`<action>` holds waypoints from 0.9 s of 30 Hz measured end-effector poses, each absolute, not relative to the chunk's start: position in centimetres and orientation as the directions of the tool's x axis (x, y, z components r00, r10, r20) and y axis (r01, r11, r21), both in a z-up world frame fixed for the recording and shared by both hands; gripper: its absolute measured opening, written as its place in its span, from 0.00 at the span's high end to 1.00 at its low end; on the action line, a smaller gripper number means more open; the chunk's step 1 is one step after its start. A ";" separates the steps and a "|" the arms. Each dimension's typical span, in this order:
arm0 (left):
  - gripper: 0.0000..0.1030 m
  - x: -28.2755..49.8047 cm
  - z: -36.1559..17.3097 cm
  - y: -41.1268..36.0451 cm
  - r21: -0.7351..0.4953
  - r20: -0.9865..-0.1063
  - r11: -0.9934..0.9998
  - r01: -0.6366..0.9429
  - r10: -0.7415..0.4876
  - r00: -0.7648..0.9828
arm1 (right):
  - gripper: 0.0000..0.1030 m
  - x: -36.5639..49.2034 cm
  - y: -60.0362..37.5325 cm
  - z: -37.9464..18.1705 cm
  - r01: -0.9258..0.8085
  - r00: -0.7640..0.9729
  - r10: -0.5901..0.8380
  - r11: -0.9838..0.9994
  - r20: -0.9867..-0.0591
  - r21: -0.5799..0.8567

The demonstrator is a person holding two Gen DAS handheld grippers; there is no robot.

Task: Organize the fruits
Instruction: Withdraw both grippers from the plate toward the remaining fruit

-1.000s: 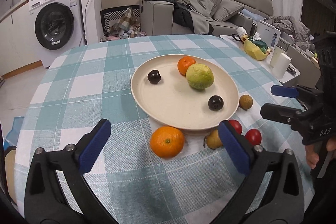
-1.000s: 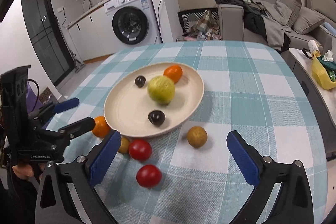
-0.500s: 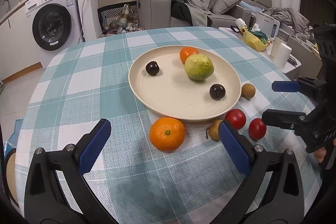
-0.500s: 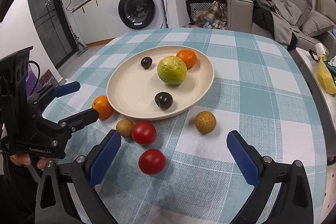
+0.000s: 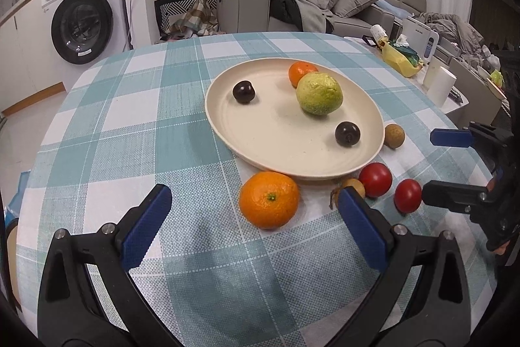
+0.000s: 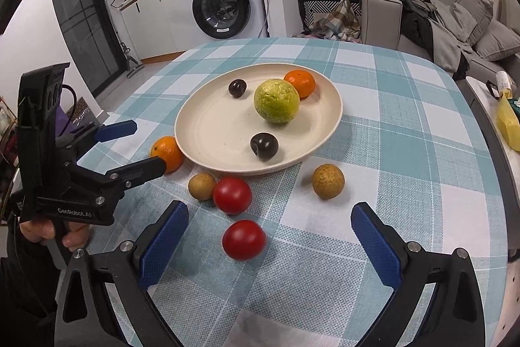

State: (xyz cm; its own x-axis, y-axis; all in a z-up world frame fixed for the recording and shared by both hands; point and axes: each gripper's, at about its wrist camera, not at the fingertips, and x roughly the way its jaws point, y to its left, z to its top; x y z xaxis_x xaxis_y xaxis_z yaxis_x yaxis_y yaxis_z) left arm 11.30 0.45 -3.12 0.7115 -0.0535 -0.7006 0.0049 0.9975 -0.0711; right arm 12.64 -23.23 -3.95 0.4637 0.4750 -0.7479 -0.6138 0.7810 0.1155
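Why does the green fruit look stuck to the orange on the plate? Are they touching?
Cannot tell. In both wrist views the green fruit overlaps the orange on the plate, hiding any gap.

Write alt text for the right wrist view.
An open right gripper hovers over a red tomato on a checked tablecloth. Beyond lie another tomato and a cream plate holding fruit; the open left gripper reaches in from the left.

One plate [image 6: 334,106], two oranges [image 6: 300,83], two plums [image 6: 264,145], one green fruit [image 6: 276,100], two tomatoes [image 6: 232,195], two longans [image 6: 328,181]
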 end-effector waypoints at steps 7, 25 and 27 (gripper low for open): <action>0.01 11.5 -3.5 0.3 -0.067 -0.716 0.998 0.008 -0.053 0.696 | 0.01 12.0 -22.3 -4.4 -0.658 0.425 0.484 0.746 -0.765 0.106; 0.02 11.8 -3.9 0.3 -0.080 -0.731 0.997 0.016 -0.069 0.679 | 0.26 11.2 -21.1 -5.7 -0.721 0.340 0.504 0.682 -0.794 0.124; 0.02 11.8 -3.9 0.3 -0.079 -0.731 0.997 0.017 -0.069 0.679 | 0.29 11.1 -21.1 -5.7 -0.723 0.343 0.502 0.681 -0.794 0.117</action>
